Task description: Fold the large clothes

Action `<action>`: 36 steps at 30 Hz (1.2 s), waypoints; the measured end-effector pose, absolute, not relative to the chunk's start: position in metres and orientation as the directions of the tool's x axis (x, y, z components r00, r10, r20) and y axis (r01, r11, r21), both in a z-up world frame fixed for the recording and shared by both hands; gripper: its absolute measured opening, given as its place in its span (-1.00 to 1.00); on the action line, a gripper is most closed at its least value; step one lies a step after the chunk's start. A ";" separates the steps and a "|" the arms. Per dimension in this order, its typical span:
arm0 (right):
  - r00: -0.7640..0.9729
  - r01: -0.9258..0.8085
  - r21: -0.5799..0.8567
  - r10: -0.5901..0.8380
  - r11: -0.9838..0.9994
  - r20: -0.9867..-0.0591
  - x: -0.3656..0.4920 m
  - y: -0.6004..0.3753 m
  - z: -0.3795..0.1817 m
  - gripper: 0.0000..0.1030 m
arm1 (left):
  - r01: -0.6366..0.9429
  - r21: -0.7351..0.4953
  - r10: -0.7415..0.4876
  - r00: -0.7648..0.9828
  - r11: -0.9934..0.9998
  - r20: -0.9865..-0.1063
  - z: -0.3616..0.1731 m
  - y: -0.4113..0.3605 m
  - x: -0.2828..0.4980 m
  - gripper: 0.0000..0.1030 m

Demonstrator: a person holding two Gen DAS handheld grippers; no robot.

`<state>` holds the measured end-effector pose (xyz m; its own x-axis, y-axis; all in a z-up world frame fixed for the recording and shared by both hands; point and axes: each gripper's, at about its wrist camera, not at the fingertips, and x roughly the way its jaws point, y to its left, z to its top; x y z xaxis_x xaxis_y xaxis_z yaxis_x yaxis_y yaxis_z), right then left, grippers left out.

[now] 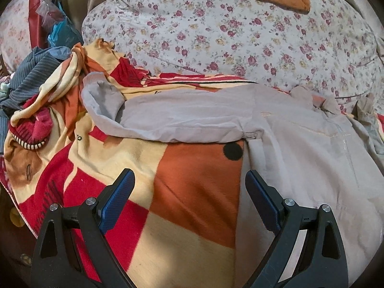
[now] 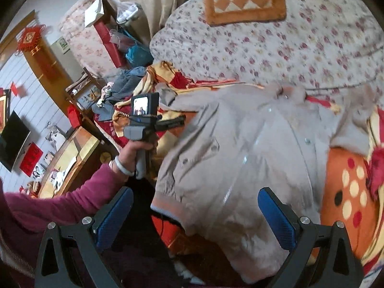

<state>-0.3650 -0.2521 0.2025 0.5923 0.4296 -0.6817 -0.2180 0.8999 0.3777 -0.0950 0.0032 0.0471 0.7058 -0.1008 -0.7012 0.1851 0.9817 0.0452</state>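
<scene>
A large grey-beige jacket (image 2: 240,148) lies spread front up on a red, orange and cream blanket (image 1: 187,192) on the bed. In the left wrist view its sleeve (image 1: 172,117) stretches left with the cuff (image 1: 96,79) at its end, and the body (image 1: 300,158) lies to the right. My left gripper (image 1: 189,189) is open and empty, above the blanket just below the sleeve. My right gripper (image 2: 195,211) is open and empty above the jacket's ribbed hem (image 2: 168,206). The left gripper's handle (image 2: 144,129), held in a hand, shows at the jacket's left edge.
A floral quilt (image 1: 240,36) lies behind the jacket, with an orange checked cushion (image 2: 244,0) on it. A heap of other clothes (image 1: 31,76) sits at the left end of the bed. Cabinets, bags and a dark screen (image 2: 12,139) stand to the left.
</scene>
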 end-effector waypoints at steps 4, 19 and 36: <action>0.641 -0.151 0.384 0.386 0.911 -0.664 -0.323 -0.251 0.200 1.00 | 0.196 0.058 -0.100 0.710 0.979 -0.697 0.048 -0.002 -0.098 0.81; 0.705 0.169 0.257 0.065 0.951 -0.706 -0.204 -0.278 0.120 1.00 | 0.199 0.082 -0.082 0.697 0.977 -0.712 0.038 -0.016 -0.086 0.81; 0.656 0.214 0.072 -0.089 0.974 -0.750 -0.196 -0.275 0.080 1.00 | 0.238 0.118 -0.087 0.704 0.964 -0.705 0.036 -0.038 -0.085 0.81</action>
<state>-0.1960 -0.2748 0.0799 0.6560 -0.0888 -0.7495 0.2141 0.9742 0.0719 -0.0849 -0.0377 0.0362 0.7037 -0.0874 -0.7051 0.2375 0.9642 0.1176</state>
